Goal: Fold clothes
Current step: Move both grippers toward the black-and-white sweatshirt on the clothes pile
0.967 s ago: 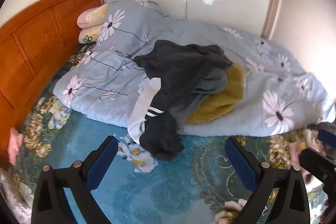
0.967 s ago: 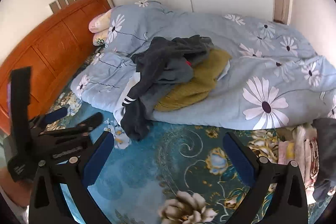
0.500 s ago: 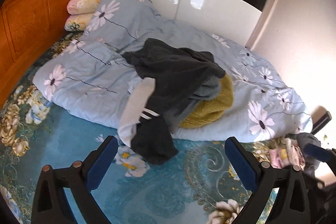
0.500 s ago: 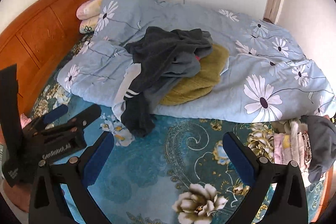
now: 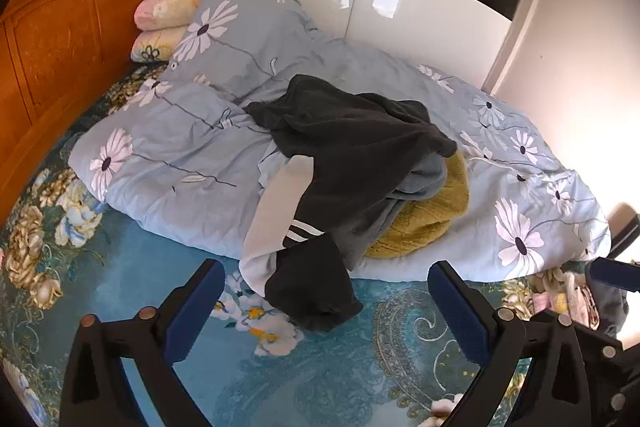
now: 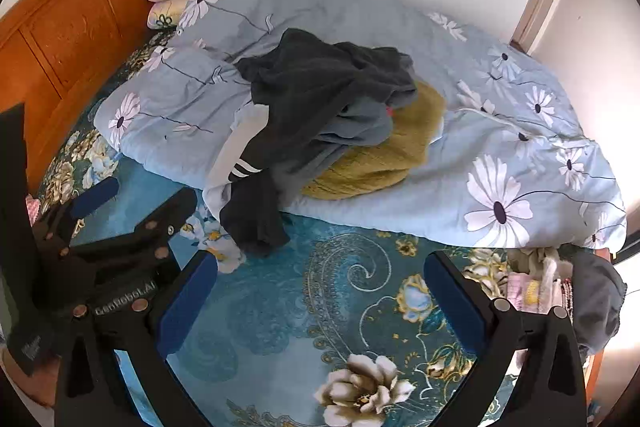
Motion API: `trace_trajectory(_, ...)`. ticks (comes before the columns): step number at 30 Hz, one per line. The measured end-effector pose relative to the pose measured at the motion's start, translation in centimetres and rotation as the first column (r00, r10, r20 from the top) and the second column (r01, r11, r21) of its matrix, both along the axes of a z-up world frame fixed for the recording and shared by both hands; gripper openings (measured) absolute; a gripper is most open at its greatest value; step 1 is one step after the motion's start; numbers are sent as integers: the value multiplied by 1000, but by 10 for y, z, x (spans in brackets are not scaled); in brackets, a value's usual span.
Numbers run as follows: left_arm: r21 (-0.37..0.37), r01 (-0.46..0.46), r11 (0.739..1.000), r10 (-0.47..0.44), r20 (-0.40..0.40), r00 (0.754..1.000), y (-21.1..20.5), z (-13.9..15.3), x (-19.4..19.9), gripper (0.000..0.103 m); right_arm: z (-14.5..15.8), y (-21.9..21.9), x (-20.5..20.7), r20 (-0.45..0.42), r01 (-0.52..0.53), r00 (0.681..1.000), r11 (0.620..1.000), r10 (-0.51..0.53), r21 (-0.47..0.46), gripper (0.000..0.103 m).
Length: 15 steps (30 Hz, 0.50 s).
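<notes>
**Both grippers wide, the pile untouched**

From the left I see the orange headboard (image 5: 60, 39), then my left gripper (image 5: 324, 311), jaws spread wide and empty above the floral sheet (image 5: 160, 307). Ahead lies the heap of clothes (image 5: 352, 163) on the blue duvet (image 5: 168, 155): a dark garment (image 5: 344, 143) on top, its striped sleeve (image 5: 296, 231) hanging onto the sheet, a mustard knit (image 5: 424, 223) underneath. I judge it soft, limp and light; the sleeve end is the easiest hold. My right gripper (image 6: 320, 291) is equally wide, empty. Folded items (image 6: 532, 287) sit far right.
</notes>
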<state>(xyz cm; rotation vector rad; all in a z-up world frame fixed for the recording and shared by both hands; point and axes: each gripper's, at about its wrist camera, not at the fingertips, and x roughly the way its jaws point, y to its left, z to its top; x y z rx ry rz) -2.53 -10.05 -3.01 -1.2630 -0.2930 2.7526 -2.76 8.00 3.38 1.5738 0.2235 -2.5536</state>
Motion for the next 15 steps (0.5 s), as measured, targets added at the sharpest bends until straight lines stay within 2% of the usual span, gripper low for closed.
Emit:
trace_trajectory(9, 86, -12, 996, 8, 54, 999, -9, -26, -35, 103, -22, -11, -31, 73, -31, 997, 999, 28, 41, 103)
trace_trajectory(15, 136, 27, 990, -45, 127, 991, -5, -47, -62, 103, -39, -12, -56, 115, -46, 993, 997, 40, 56, 103)
